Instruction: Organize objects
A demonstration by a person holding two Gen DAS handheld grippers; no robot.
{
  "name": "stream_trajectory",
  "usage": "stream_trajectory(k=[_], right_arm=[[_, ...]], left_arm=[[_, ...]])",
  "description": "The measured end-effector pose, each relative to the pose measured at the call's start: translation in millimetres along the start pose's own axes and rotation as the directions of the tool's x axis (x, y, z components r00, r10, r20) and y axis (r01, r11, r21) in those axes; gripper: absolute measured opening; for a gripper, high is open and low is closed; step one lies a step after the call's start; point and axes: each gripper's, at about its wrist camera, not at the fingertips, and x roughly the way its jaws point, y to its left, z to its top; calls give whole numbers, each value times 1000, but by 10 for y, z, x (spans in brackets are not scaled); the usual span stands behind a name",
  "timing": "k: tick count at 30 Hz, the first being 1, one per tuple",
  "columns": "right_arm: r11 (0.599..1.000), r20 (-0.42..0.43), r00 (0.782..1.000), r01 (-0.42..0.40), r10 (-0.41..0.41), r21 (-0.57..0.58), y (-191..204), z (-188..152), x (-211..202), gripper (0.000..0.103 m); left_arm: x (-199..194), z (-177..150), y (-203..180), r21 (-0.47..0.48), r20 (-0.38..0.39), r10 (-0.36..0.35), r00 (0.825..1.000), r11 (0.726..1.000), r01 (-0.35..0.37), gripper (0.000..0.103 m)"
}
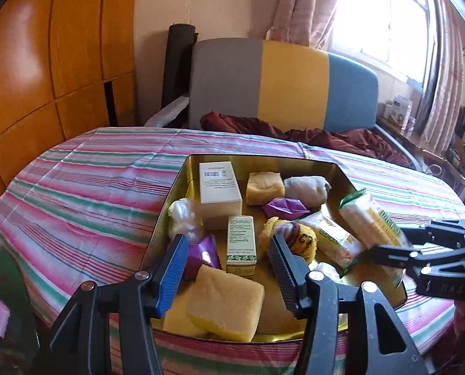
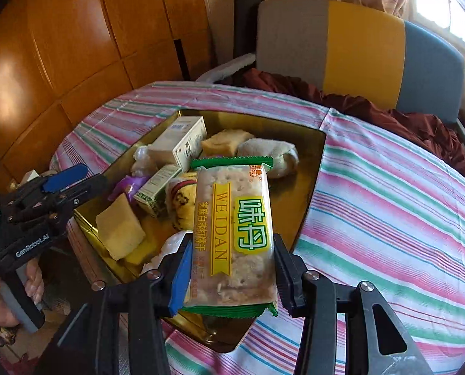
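A round counter [image 1: 85, 193] covered by a cloth striped in pink, green and white carries the things. Directly on it sits a shallow gold-coloured tin tray [image 1: 257, 158], near the counter's front edge, filled with small boxes, sponges, wrapped packets and rolled cloths. At the far side, a dark red fabric [image 1: 326, 137] lies bunched at the counter's rim, beside a chair.

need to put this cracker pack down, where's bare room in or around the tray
Tray: bare gold floor along its right wall, beside the rolled sock; its left half is crowded with boxes and sponges. The striped tablecloth right of the tray is bare.
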Motion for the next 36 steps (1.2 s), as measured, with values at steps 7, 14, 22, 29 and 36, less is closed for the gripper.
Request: stream_trajectory(k=[7, 14, 22, 29, 36], right_arm=[[999, -80, 996, 40, -39, 9, 69, 19, 196, 48], [998, -109, 992, 63, -60, 17, 120, -1, 265, 48], [998, -80, 995, 56, -54, 27, 181, -28, 188, 57], [996, -42, 995, 88, -87, 18, 225, -45, 106, 61], [991, 18, 991, 130, -130, 16, 283, -21, -3, 72]], left_arm=[[-42, 29, 66, -43, -12, 40, 999, 998, -40, 55], [-75, 65, 92, -62, -28, 69, 997, 996, -71, 55], [-20, 69, 22, -45, -87, 99, 991, 994, -103, 55], [7, 21, 17, -53, -111, 75, 991, 995, -82, 55], [-87, 38, 5, -42, -73, 134, 988, 990, -138, 55]])
